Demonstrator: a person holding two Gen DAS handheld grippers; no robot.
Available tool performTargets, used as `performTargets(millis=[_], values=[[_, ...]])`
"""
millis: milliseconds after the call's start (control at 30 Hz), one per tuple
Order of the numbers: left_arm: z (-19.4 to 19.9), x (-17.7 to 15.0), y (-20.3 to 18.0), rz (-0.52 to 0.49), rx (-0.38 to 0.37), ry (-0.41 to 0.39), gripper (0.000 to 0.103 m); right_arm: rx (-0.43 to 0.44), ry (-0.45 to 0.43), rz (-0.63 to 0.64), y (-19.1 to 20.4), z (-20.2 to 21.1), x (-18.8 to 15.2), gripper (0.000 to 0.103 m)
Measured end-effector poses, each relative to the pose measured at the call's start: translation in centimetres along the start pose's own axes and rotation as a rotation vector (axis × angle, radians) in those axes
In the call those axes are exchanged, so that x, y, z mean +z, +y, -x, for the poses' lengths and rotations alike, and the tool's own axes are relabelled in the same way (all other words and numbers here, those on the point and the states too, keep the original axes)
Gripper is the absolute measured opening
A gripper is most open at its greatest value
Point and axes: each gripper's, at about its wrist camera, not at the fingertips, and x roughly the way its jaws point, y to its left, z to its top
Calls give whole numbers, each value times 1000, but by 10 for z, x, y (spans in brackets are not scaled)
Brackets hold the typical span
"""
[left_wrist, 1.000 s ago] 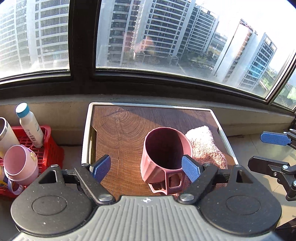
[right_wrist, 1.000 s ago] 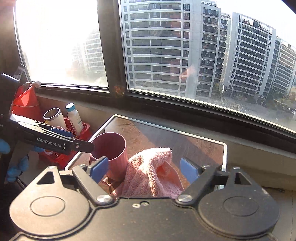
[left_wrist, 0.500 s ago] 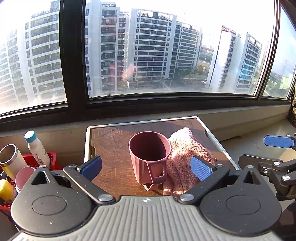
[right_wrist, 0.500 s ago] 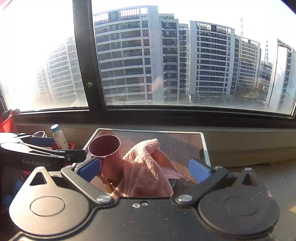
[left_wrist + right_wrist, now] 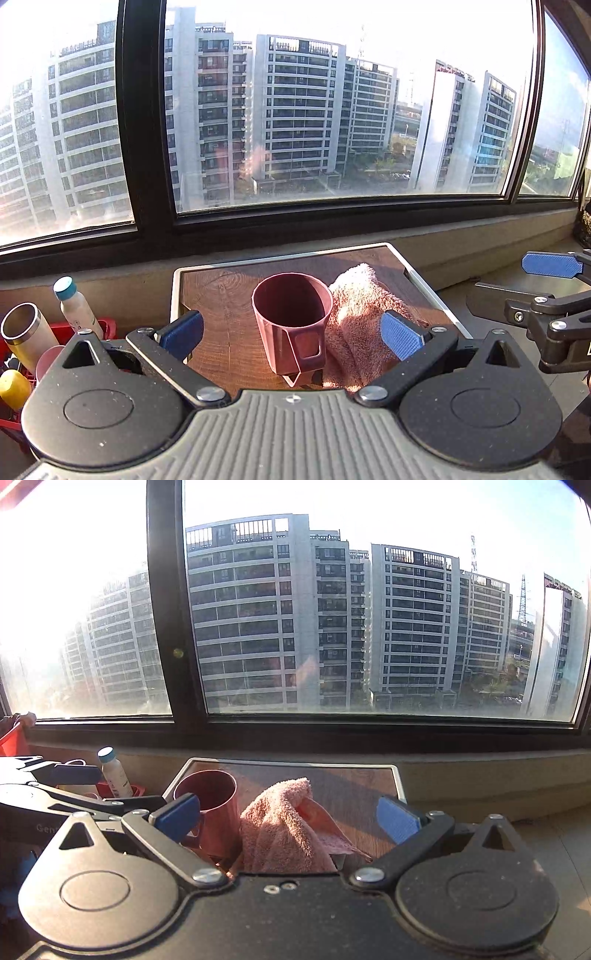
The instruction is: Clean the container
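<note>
Both the left gripper [image 5: 291, 332] and right gripper [image 5: 287, 818], fingers spread wide and empty, face the upright dark-pink plastic mug [image 5: 293, 321] touching a crumpled pink towel [image 5: 288, 830] on the wood-grain surface [image 5: 221, 295]; steadying the mug before taking the towel looks wisest.

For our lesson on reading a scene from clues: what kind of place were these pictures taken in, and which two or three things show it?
Probably a high-rise flat, at a window ledge. Apartment towers fill the window, and a small wooden table holds a mug and towel.
</note>
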Motion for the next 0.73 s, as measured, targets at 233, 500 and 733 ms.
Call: performTargets(millis=[233, 500, 733], values=[[0, -1, 1, 10, -6, 5, 103, 4, 24, 23, 4, -1, -5, 102], [1, -1, -1, 6, 1, -6, 103, 3, 28, 24, 4, 1, -6, 102], [2, -1, 0, 10, -3, -3, 103, 4, 31, 23, 4, 2, -7, 102]])
